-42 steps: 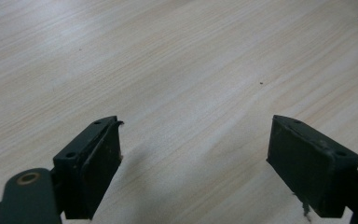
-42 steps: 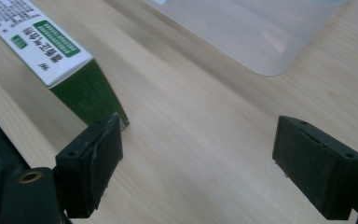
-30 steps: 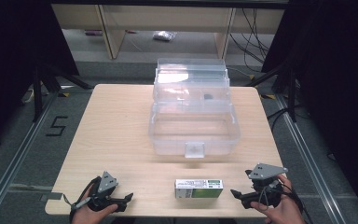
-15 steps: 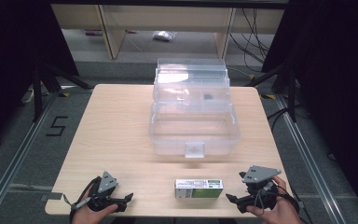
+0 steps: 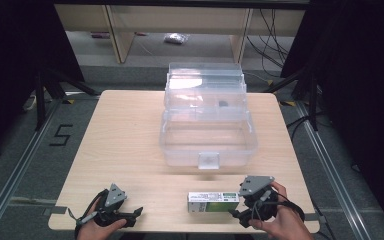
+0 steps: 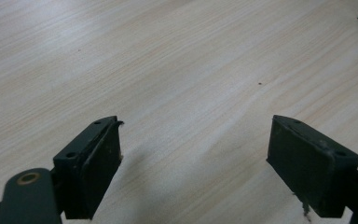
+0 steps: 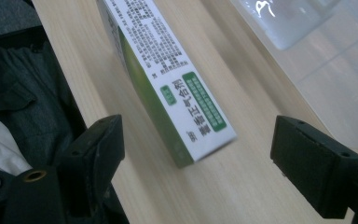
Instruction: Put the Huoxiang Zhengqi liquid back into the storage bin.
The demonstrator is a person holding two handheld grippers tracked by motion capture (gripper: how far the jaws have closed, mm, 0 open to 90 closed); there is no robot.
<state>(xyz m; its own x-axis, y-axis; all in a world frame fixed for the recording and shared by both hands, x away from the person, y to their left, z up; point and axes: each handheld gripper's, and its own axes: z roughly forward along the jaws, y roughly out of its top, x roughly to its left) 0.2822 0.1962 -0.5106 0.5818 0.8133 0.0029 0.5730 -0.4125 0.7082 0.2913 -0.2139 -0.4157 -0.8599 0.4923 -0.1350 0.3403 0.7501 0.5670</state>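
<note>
1. The green-and-white carton (image 5: 213,201) lay flat on the tabletop (image 5: 125,135) close to its near edge, right of the middle, its long side running along that edge.
2. In the right gripper view the carton (image 7: 168,79) pointed one short end into the gap between the two black jaws, without touching either of them.
3. The right gripper (image 5: 244,214) sat just beside the carton's right end, near the tabletop's near right corner, jaws spread wide and holding nothing.
4. The left gripper (image 5: 132,216) rested near the near left corner, well apart from the carton, jaws wide over bare wood.
5. A clear plastic box (image 5: 207,132) with its lid raised stood toward the far edge, beyond the carton and apart from it.
</note>
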